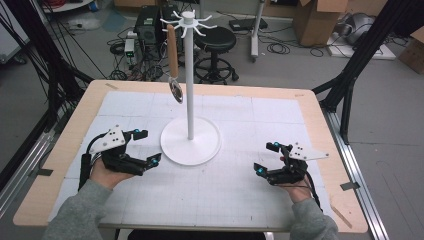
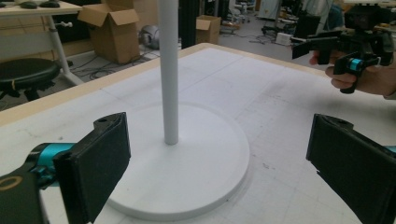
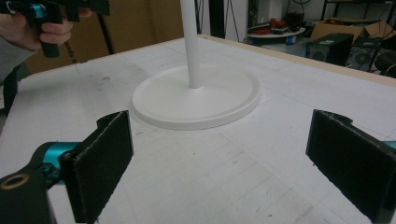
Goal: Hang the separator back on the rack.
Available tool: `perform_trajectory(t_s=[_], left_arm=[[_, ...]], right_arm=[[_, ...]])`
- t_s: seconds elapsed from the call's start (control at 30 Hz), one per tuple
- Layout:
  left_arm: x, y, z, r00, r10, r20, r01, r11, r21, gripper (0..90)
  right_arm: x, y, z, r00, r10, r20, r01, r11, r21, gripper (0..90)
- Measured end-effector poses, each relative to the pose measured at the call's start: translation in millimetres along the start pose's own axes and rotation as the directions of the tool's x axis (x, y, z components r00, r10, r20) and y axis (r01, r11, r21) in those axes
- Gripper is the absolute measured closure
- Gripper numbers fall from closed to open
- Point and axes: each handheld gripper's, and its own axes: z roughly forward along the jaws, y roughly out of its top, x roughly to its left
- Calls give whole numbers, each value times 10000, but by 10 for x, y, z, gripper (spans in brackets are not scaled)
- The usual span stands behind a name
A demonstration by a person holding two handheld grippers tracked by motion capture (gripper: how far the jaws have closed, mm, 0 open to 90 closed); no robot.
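On the white surface (image 1: pixel 235 185), left to right:

Left tongs (image 1: pixel 148 148): held low at the left side of the surface, jaws spread wide with nothing between them; they point toward the stand's base, near its left edge but apart from it. In the left gripper view (image 2: pixel 215 163) the base lies between the two black pads.

Stand (image 1: pixel 190 80): white pole upright at the middle of the surface, on a round dish-like base (image 1: pixel 172 147) with a low rim; the dish holds nothing but the pole. White hooks ring the top of the pole.

Ladle (image 1: pixel 173 62): hangs from a hook on the left side of the stand's top, wooden handle up, metal bowl down, clear of the surface and just left of the pole.

Right tongs (image 1: pixel 266 157): held low at the right side, jaws wide apart and gripping nothing, aimed toward the base and well apart from it.
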Motion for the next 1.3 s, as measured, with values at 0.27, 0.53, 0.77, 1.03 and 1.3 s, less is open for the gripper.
perform_trajectory(t_s=[0.27, 0.53, 0.77, 1.03, 1.3], left_arm=[[14, -139, -54, 9997, -160, -172, 162, 9998, 99, 68], [30, -320, -77, 9979, -464, -443, 477, 9985, 286, 68], [78, -389, -122, 9956, -671, -661, 696, 9969, 363, 68], [159, -459, -209, 9906, -755, -1142, 803, 9960, 383, 68], [289, -518, -363, 9770, -1016, -1873, 1064, 9942, 154, 68]], right_arm=[[-19, -9, 4, 9999, 107, 1, -107, 9999, 25, 66], [-63, -21, 3, 9997, 243, 61, -243, 9997, 16, 66], [-124, -33, -20, 9986, 487, 193, -485, 9988, -100, 66], [-184, -46, -50, 9972, 553, 496, -544, 9983, -199, 66], [-264, -59, -127, 9893, 644, 1313, -604, 9976, -342, 66]])
